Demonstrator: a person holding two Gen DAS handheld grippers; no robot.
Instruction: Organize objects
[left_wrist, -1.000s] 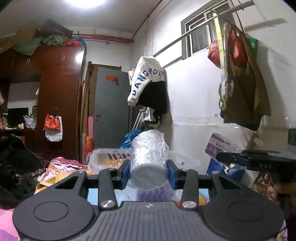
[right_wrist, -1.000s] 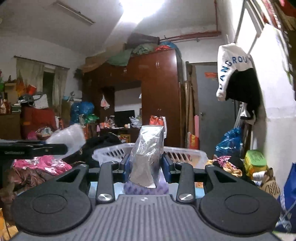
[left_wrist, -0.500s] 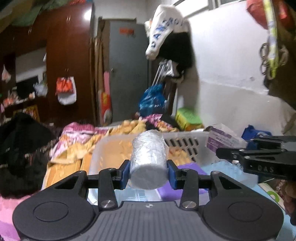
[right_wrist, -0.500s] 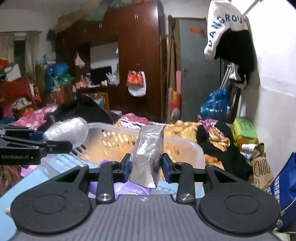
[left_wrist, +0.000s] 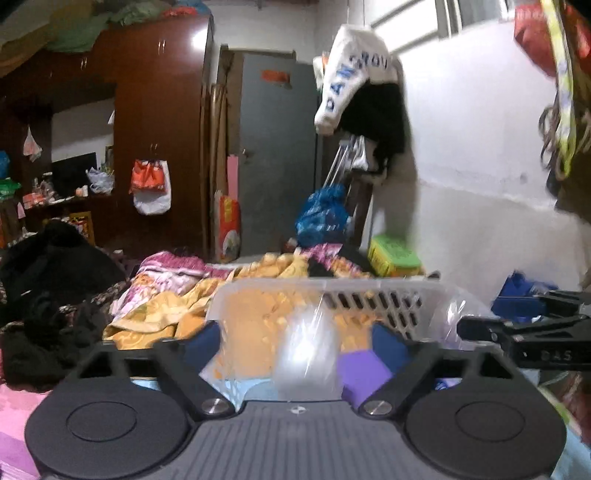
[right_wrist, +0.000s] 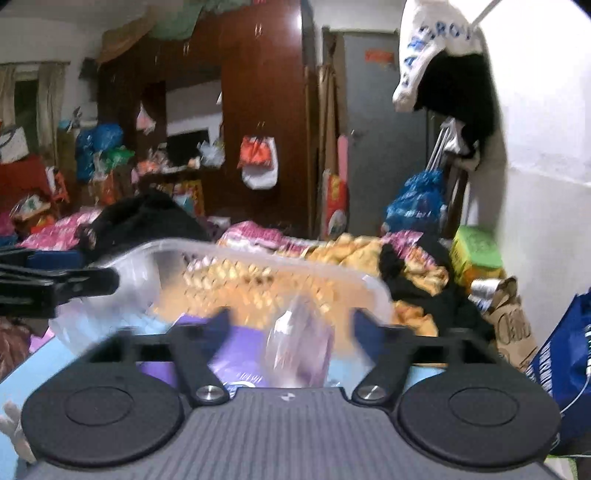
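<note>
Both tongs spread; wrapped roll (left_wrist: 306, 354) loose between left tongs (left_wrist: 295, 343).

Translucent white slotted basket (left_wrist: 369, 291), purple box (left_wrist: 360, 373), orange-yellow cloth (left_wrist: 166, 314).

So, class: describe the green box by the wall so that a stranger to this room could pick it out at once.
Find the grey door, then the black-and-white jacket hanging to its right. Below the jacket, against the white wall and behind the clear plastic basket, sits the green box. It is the only bright lime, hard-edged thing there; its neighbours are soft cloths and a blue bag.
</note>
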